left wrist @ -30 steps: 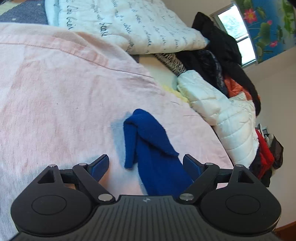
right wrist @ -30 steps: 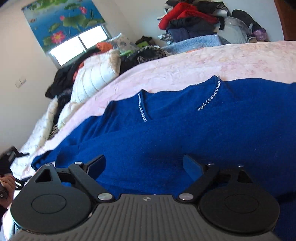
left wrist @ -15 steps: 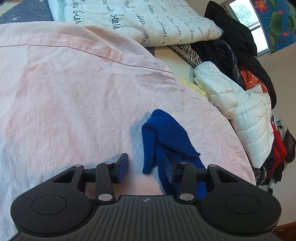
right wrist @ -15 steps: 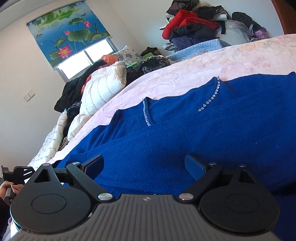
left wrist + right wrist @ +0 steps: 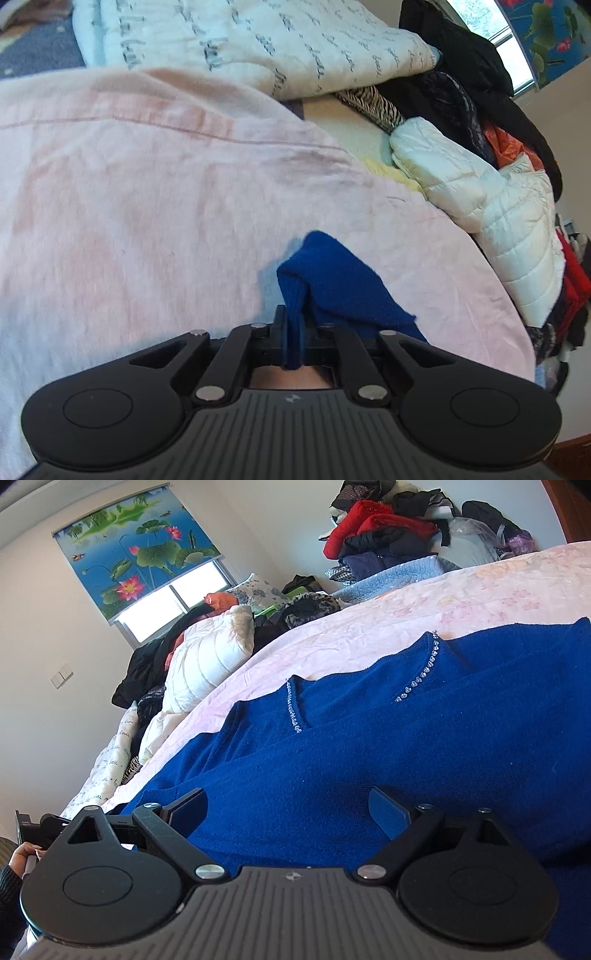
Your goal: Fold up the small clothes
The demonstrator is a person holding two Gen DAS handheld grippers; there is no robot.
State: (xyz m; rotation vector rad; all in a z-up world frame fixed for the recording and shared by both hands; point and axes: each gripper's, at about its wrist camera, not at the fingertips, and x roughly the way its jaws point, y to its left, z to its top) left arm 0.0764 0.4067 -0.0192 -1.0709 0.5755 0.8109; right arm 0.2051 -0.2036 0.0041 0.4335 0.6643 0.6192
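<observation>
Left hand-held gripper pinching blue sweater sleeve end on pink bed; right hand-held gripper spread over sweater body. Likely next: carrying sleeve toward 3 o'clock (across body).

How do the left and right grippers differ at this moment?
The left gripper is shut on the blue sleeve, pinching a fold; the right gripper is open, holding nothing. The left points over pink bedsheet; the right hovers above the blue sweater body. Both share black bodies.
</observation>
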